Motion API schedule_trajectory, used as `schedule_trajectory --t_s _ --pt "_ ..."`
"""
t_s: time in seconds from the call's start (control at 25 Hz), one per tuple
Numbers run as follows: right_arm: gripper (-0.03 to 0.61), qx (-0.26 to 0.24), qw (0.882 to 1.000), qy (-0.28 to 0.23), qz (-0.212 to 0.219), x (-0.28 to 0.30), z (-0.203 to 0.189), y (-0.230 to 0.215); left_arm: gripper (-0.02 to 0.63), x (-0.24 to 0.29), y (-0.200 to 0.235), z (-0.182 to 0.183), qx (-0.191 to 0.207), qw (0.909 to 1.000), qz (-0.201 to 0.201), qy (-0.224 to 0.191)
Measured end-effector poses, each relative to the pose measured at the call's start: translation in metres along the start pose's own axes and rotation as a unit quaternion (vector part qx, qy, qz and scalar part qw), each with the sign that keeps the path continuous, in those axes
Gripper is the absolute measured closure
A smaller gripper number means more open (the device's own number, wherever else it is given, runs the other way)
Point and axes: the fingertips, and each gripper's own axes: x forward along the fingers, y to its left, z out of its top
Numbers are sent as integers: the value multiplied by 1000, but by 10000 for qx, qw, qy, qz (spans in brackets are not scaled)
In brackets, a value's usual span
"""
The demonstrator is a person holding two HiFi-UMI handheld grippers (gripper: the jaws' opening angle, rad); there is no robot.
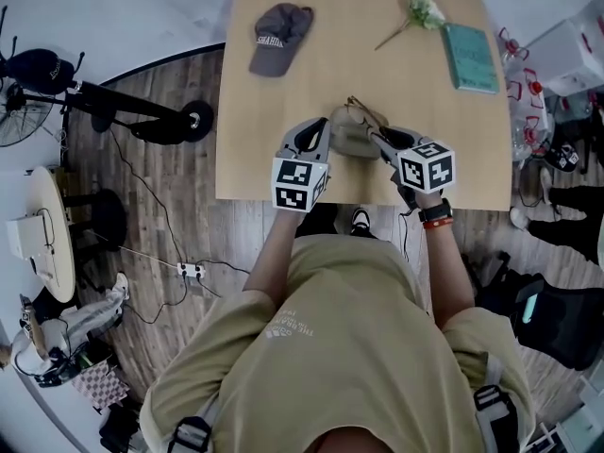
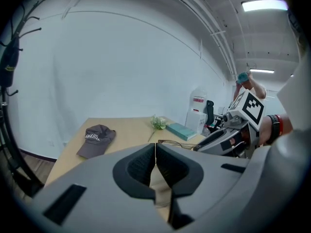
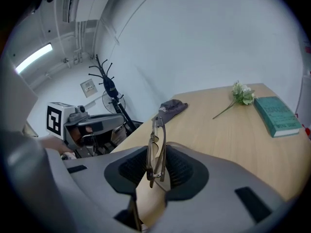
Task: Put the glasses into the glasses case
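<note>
- We see the right gripper [image 3: 156, 155] with its jaws partly apart and clamped on the folded glasses [image 3: 158, 130]. The glasses stand on edge between the pads and stick out past the tips.
- In the head view the glasses [image 1: 364, 111] hang at the far right end of the glasses case [image 1: 351, 142]. They are not inside it.
- The left gripper [image 2: 155, 152] has its jaws drawn together. Only a thin pale line shows between the pads, widening into a pale strip below them.
- From above, the left gripper [image 1: 327, 138] has its tips on the left end of the glasses case, so we read it as pinching the case's thin edge. The right gripper [image 1: 379, 140] sits at the case's right end.
- The glasses case lies between the two grippers near the near edge of the wooden table [image 1: 283, 102], about midway along it.
- A grey cap [image 1: 279, 36] rests at the far left of the table.
- A small flower sprig [image 1: 421, 8] lies at the far right of the table, with a teal book [image 1: 470, 57] just to its right. Both are well apart from the case.
</note>
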Motion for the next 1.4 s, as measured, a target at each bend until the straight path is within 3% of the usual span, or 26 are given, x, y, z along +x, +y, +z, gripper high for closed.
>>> schedule_trajectory --t_s 0.28,0.72,1.04,1.2,1.4 --pt "457 -203 9949 787 594 25 -19 -5 589 11 18 -5 -18 9999 39 113" --pt "457 -770 9701 1968 1196 66 -58 -7 589 17 37 -17 -140 9995 130 260" --pt "457 -605 9530 2384 1772 83 -68 -11 589 18 38 -33 -155 9988 189 433" --pt "457 -778 9461 2603 1765 89 -76 -17 589 19 40 -37 -234 9984 246 458" --pt "457 -618 9424 2731 1831 95 -80 -20 589 16 45 -39 -295 9980 319 454"
